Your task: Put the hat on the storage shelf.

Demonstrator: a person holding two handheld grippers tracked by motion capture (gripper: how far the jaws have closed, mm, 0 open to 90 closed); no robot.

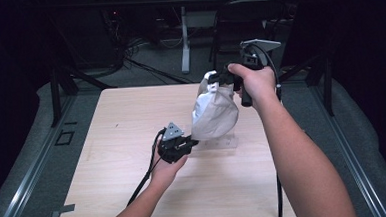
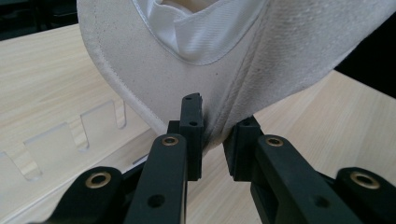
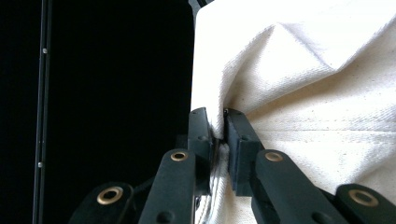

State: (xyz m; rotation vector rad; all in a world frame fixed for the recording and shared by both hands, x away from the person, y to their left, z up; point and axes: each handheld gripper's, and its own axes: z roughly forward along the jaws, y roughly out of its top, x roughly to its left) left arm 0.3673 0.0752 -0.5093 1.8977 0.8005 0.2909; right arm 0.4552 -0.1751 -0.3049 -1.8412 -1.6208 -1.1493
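Note:
An off-white fabric cap [image 1: 213,112] hangs above the middle of the wooden table [image 1: 118,157], stretched between both grippers. My right gripper [image 1: 220,80] holds its upper end, raised at the far side; in the right gripper view the jaws [image 3: 219,135] are shut on a bunched fold of the cap [image 3: 303,93]. My left gripper [image 1: 190,141] is lower and nearer, at the cap's bottom edge. In the left gripper view the cap's stitched rim [image 2: 154,79] runs down between my left gripper [image 2: 215,142] pads, which pinch it. A shiny white lining shows inside.
A clear acrylic stand [image 1: 224,143] with notched slots [image 2: 70,135] lies flat on the table just under the cap. A black chair [image 1: 242,26] and a white desk leg [image 1: 184,44] stand beyond the far edge. Dark floor surrounds the table.

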